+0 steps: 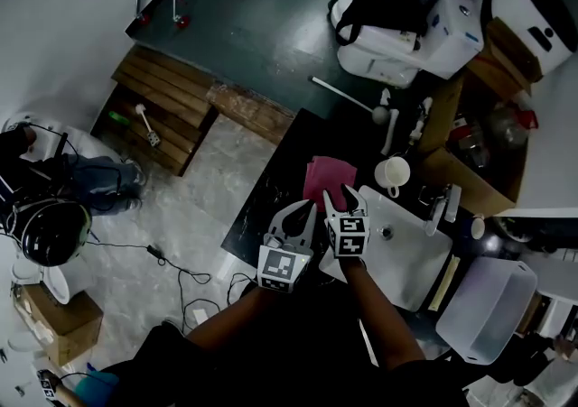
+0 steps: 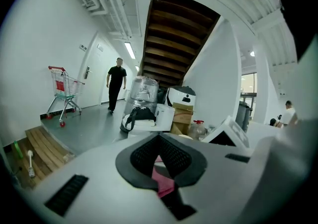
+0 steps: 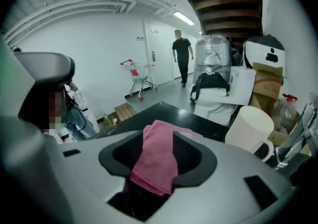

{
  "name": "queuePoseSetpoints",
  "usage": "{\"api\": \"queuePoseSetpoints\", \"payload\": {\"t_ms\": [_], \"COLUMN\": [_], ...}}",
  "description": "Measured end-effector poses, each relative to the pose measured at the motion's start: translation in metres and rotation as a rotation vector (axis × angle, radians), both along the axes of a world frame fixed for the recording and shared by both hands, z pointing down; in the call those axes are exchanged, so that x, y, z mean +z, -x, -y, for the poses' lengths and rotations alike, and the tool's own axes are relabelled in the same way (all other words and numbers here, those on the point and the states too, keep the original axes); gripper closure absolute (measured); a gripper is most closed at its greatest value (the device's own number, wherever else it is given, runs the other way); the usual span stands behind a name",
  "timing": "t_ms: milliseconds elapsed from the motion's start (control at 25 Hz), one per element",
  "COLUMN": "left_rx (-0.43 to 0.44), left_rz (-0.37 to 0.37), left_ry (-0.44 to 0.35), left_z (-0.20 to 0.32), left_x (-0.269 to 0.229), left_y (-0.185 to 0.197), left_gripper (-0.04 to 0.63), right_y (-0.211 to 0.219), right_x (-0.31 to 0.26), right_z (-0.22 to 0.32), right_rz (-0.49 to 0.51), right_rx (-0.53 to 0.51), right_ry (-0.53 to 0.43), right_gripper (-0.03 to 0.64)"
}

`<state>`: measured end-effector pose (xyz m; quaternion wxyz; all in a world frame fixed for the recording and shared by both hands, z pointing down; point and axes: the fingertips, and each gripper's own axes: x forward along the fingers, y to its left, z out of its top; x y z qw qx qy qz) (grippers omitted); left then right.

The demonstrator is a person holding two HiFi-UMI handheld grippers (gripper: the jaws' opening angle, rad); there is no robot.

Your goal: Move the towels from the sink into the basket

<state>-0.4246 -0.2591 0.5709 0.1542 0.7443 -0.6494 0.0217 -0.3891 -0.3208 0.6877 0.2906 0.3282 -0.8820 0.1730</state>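
Step in hand: pick-up of one towel, judged from the pose of the tools. The right claw [image 3: 159,136] stands about half open; the pink towel [image 1: 326,178] fills the gap between its jaws, but the pads do not appear to press on it, so nothing is held yet. The left claw [image 2: 159,141] sits just beside the right claw, on its left. Its jaw tips meet, leaving only a wedge-shaped gap behind them through which a sliver of pink shows, and it grips nothing. The towel lies directly ahead of the right claw, flat on the dark counter [image 1: 275,181], not in the white sink [image 1: 411,261], which is to the right of that claw and slightly behind its tips. A white mug [image 3: 251,126] stands ahead and to the right of the claw, near the towel's far corner. A pale plastic tub [image 1: 492,306], probably the basket, lies well apart, right of and behind the right claw. The next move calls for lowering the jaws over the towel's near edge, closing on several layers at once, then lifting clear of the mug before carrying rightward. The towel is pink and soft-napped, folded into a rough rectangle with its layered edges showing. It should hang limp when lifted. Whether it is wet cannot be told.
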Motion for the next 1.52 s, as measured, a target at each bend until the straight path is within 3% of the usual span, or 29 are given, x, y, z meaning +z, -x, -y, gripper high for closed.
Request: {"api": "queuePoseSetpoints", "payload": {"t_ms": [120, 280, 480, 640, 680, 920, 1240, 1520], "left_rx": [0.018, 0.033, 0.02, 0.037, 0.041, 0.072, 0.157, 0.222], "left_rz": [-0.012, 0.028, -0.046, -0.067, -0.07, -0.091, -0.056, -0.031], "left_ry": [0.018, 0.053, 0.03, 0.007, 0.004, -0.007, -0.008, -0.025], "left_z": [0.002, 0.004, 0.006, 0.005, 0.004, -0.003, -0.009, -0.014], "left_x": [0.005, 0.012, 0.007, 0.003, 0.002, -0.001, -0.004, -0.001], "left_y": [0.005, 0.018, 0.026, 0.033, 0.035, 0.042, 0.049, 0.017], "left_gripper": [0.583, 0.583, 0.583, 0.583, 0.583, 0.583, 0.583, 0.583], "right_y": [0.001, 0.014, 0.013, 0.016, 0.017, 0.027, 0.013, -0.036], "right_x": [0.02, 0.038, 0.07, 0.071, 0.072, 0.071, 0.042, -0.022], "right_z": [0.008, 0.016, 0.016, 0.018, 0.015, 0.002, -0.008, -0.029], "right_rz": [-0.03, -0.073, -0.19, -0.184, -0.182, -0.177, -0.07, 0.025], "right_rx": [0.011, -0.021, -0.022, -0.001, 0.0, 0.008, 0.125, 0.3], "right_ry": [0.038, 0.051, 0.104, 0.074, 0.079, 0.085, 0.046, -0.014], "right_gripper": [0.396, 0.337, 0.278, 0.278, 0.286, 0.514, 0.534, 0.534]}}
